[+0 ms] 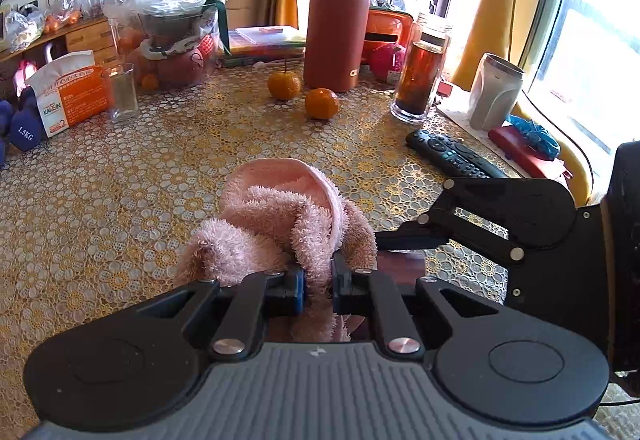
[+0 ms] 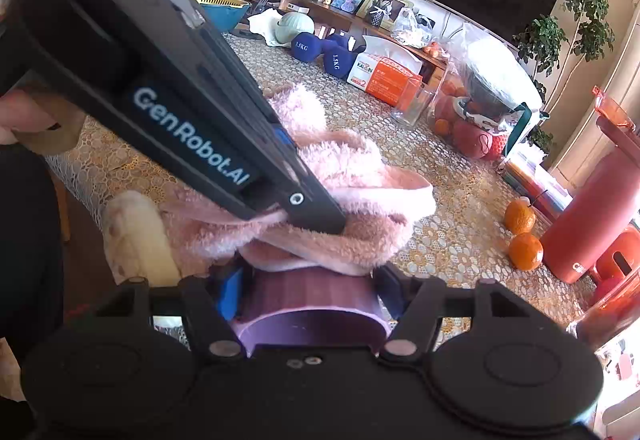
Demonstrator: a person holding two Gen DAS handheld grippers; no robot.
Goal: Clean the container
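A mauve ribbed container (image 2: 316, 324) sits between the blue-padded fingers of my right gripper (image 2: 310, 292), which is shut on its sides. A fluffy pink cloth (image 2: 360, 180) is bunched over the container's mouth. My left gripper (image 1: 318, 280) is shut on that pink cloth (image 1: 272, 208) and reaches in from the upper left in the right wrist view, its tip pushed into the cloth. The housing of the right gripper (image 1: 520, 216) shows at the right in the left wrist view. Most of the container's inside is hidden by the cloth.
On the lace-patterned table (image 1: 100, 220) stand two oranges (image 1: 322, 103), a tall red-brown bottle (image 1: 336, 24), a tea jar (image 1: 420, 76), a remote (image 1: 448, 154), an empty glass (image 1: 122, 92) and blue dumbbells (image 2: 336, 60). A hand (image 2: 24, 116) holds the left gripper near the table edge.
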